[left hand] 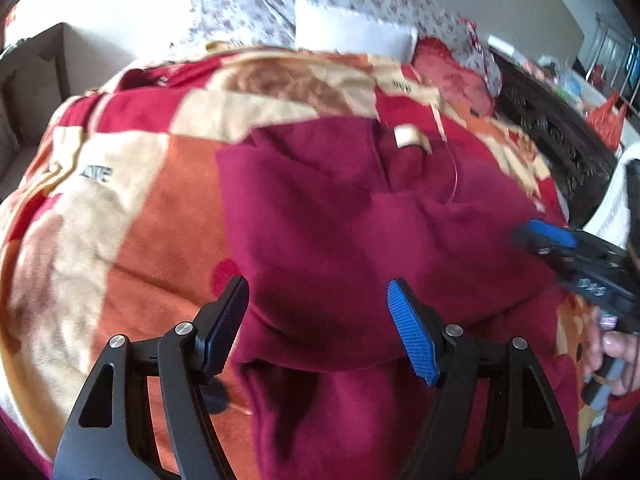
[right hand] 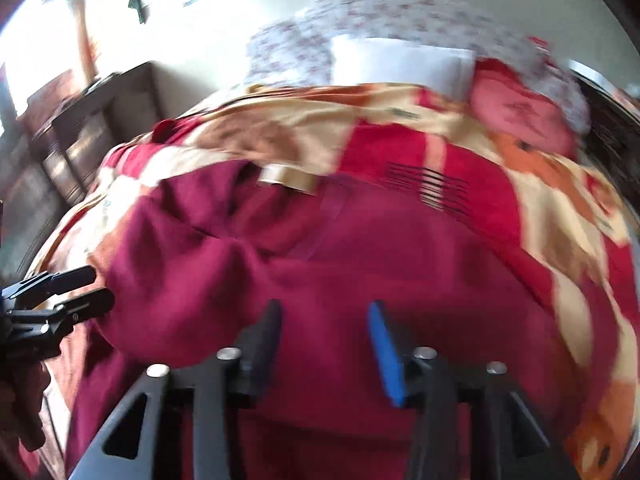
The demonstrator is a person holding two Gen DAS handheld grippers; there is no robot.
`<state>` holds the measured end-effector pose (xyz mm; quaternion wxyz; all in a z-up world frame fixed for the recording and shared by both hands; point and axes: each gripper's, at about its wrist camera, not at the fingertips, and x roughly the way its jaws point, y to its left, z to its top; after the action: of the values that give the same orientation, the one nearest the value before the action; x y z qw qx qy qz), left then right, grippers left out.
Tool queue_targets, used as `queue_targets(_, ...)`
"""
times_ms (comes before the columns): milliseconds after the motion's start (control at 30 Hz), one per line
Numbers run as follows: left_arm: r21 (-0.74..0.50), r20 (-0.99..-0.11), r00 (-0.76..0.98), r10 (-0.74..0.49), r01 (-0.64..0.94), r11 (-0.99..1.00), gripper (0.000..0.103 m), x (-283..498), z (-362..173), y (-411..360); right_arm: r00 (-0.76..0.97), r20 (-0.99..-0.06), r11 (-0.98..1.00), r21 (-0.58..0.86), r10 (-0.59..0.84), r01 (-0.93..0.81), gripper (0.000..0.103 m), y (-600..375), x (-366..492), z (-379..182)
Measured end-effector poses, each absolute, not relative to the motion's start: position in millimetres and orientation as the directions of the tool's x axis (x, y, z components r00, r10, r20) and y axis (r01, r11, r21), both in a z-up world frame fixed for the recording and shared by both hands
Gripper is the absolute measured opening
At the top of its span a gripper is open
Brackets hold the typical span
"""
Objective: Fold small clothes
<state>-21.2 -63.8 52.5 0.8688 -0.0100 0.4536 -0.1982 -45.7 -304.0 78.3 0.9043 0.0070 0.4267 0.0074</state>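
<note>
Two grippers hover over one dark red garment (left hand: 340,216) that lies spread on a bed, on top of a patchwork blanket (left hand: 120,200) of red, orange and cream squares. We see the left gripper (left hand: 318,328) from its own camera with its fingers (left hand: 414,340) spread wide, one black pad and one blue pad, and nothing held between them. Below and between those fingers the garment's maroon cloth fills the gap, with a fold edge running across just beneath the tips; we cannot tell whether the pads touch the fabric. A small cream label (left hand: 406,136) sits at the garment's far edge, near the neckline.

From the right wrist view, which is blurred, the right gripper (right hand: 324,344) also stands open, its fingers (right hand: 386,356) apart but closer together than the left pair, gripping nothing. The garment (right hand: 320,264) lies under and ahead of them, bunched into a rounded fold on the left side, with the label (right hand: 286,176) at its far rim. At the left edge of this view we see the left gripper (right hand: 86,292) just beside that bunched fold.

In the left wrist view the right gripper (left hand: 536,236) shows at the garment's right edge. Beyond the blanket lie a floral quilt (left hand: 360,4) and a white folded cloth (left hand: 352,34).
</note>
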Motion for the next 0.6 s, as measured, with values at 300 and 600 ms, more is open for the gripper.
queue_targets(300, -0.136, -0.827, 0.481, -0.292, 0.334, 0.933, 0.073, -23, 38, -82, 0.603, -0.797, 0.978, 0.127, 0.000, 0.168, 0.045, -361, -75, 66)
queue_targets(600, -0.182, -0.825, 0.465, -0.320, 0.319, 0.930, 0.073, -29, 51, -82, 0.521, -0.852, 0.889, 0.195, -0.055, 0.414, 0.060, -476, -48, 66)
